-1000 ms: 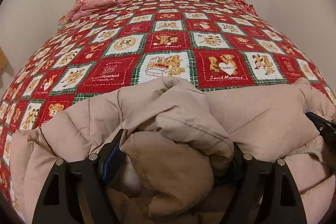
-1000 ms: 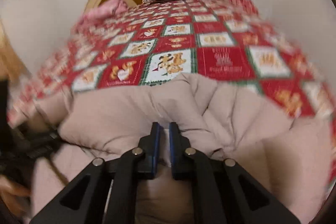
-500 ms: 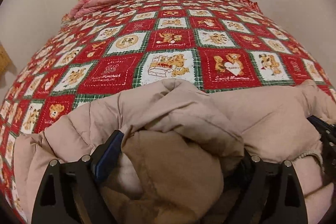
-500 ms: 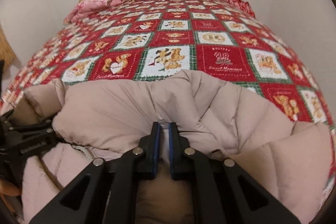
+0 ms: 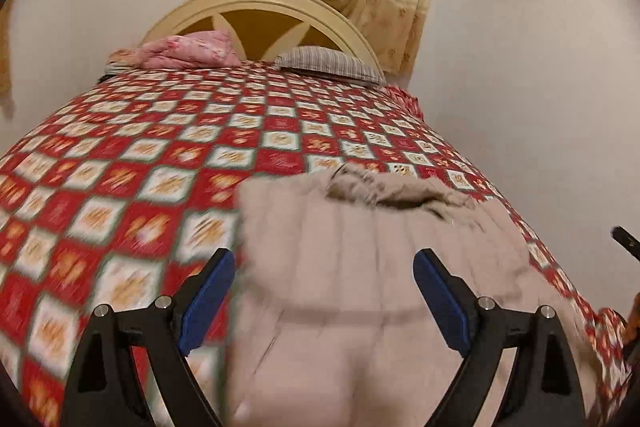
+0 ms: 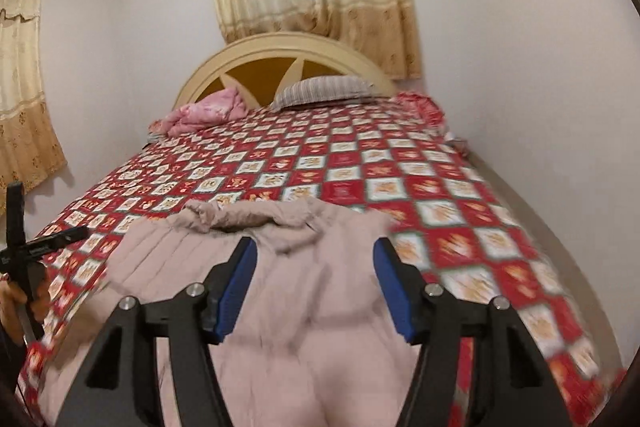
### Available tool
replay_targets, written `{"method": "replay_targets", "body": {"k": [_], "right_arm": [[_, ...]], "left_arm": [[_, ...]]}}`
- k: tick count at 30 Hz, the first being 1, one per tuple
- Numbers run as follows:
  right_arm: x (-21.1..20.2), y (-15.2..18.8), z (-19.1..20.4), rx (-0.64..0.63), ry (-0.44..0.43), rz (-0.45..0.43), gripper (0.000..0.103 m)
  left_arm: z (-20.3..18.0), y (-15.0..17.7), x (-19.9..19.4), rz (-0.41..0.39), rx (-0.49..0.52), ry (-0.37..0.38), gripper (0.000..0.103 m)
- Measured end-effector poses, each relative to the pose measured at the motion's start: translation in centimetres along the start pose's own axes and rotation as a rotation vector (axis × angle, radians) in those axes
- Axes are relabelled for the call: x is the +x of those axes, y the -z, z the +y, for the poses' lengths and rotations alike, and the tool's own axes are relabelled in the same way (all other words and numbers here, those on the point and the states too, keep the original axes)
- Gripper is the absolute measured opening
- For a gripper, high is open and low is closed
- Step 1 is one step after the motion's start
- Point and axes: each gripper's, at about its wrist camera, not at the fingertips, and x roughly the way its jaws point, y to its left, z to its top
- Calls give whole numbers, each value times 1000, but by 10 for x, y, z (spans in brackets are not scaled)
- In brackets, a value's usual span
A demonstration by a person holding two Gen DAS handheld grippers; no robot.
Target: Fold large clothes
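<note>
With the left gripper (image 5: 324, 291) gaping and the right gripper (image 6: 314, 281) just sprung wide, both empty, regrip the coat (image 6: 312, 307) at its six-o'clock hem, evenly.

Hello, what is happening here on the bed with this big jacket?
A person is folding a beige puffer jacket on a bed with a red patchwork quilt, holding a gripper in each hand. The right gripper has just been opening and nothing is between its pads now. The left gripper is open too, above the jacket, which lies on the quilt.
</note>
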Motion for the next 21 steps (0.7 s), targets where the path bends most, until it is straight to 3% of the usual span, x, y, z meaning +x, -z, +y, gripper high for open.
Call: {"method": "replay_targets", "body": {"k": [4,7,11,15,21], "right_arm": [[-88,37,-18,55,59,-13,69],[-133,65,-29,127,68,-11,81],[-142,91,-35,191,34,39,84],[-122,120,-35,231,-6,125,84],[-92,157,-33,222,52,245,84]], "left_arm": [[26,51,-62,3,-41,-49,92],[36,82,-83,23,-102,-20,92],[35,115,-96,49,-154,13,92],[30,136,-105,62,-177,54,92],[28,169,-107,120,-149,27,92]]}}
